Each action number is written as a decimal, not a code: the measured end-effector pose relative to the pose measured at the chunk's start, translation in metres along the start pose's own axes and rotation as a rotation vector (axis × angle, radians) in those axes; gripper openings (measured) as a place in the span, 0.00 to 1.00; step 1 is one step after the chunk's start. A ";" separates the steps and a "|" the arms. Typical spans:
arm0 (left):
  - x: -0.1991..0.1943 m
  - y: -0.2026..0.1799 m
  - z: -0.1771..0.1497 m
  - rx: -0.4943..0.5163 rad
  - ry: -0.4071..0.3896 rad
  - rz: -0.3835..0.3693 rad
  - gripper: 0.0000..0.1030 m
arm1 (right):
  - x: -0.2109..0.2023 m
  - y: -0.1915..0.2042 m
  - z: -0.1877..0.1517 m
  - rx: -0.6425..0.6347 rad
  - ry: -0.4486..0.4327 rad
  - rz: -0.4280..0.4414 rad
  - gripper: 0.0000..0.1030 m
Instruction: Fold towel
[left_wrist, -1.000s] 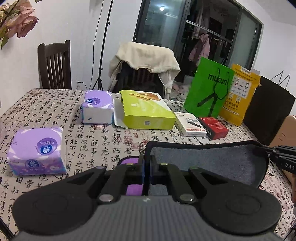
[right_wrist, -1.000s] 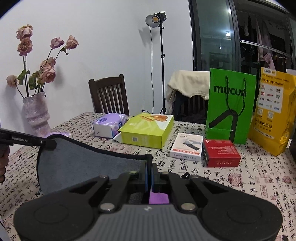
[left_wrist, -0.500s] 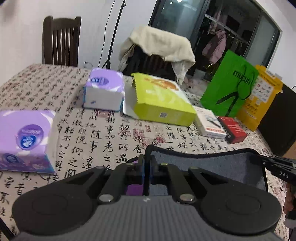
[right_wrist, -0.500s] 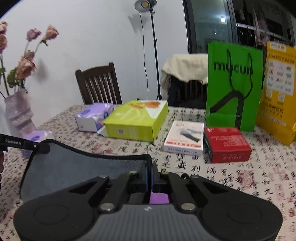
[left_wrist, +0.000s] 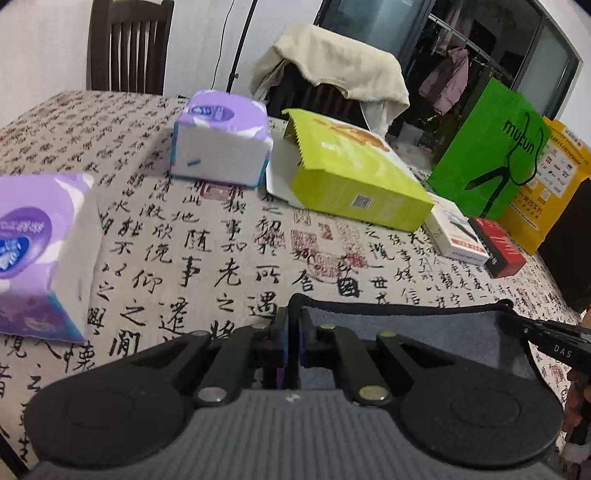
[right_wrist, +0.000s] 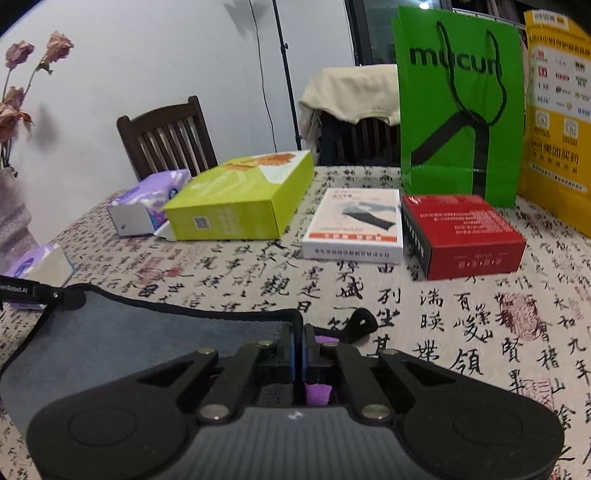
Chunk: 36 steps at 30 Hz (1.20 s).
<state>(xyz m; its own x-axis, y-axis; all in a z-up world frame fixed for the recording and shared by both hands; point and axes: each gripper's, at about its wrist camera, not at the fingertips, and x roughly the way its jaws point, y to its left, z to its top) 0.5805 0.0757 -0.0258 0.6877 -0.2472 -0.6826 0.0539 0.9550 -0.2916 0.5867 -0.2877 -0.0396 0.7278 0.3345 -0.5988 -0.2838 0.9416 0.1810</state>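
The left gripper and right gripper each pinch a corner of the grey towel. The green bag reads "mucun".

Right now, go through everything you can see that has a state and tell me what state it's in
left gripper: shut on a towel corner
right gripper: shut on the other corner
towel: grey, stretched between the grippers, unfolded
lime green box: lying flat, end flap open
white box: flat, closed
red box: flat, closed
green bag: upright
tissue pack: sealed

Tablecloth ahead bare; boxes block far side.
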 end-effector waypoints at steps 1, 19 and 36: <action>0.002 0.001 -0.001 -0.004 0.001 -0.003 0.06 | 0.002 -0.001 -0.001 0.002 0.001 0.000 0.03; 0.006 0.004 -0.003 -0.012 -0.015 -0.002 0.09 | 0.011 0.005 -0.006 -0.036 0.015 -0.034 0.05; -0.086 -0.022 -0.011 0.093 -0.125 0.039 0.56 | -0.069 0.022 0.008 -0.077 -0.096 -0.081 0.58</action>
<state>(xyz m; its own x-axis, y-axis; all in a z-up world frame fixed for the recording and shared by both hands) 0.5123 0.0739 0.0316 0.7751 -0.1925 -0.6017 0.0880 0.9760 -0.1990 0.5351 -0.2893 0.0116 0.8057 0.2627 -0.5309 -0.2657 0.9613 0.0725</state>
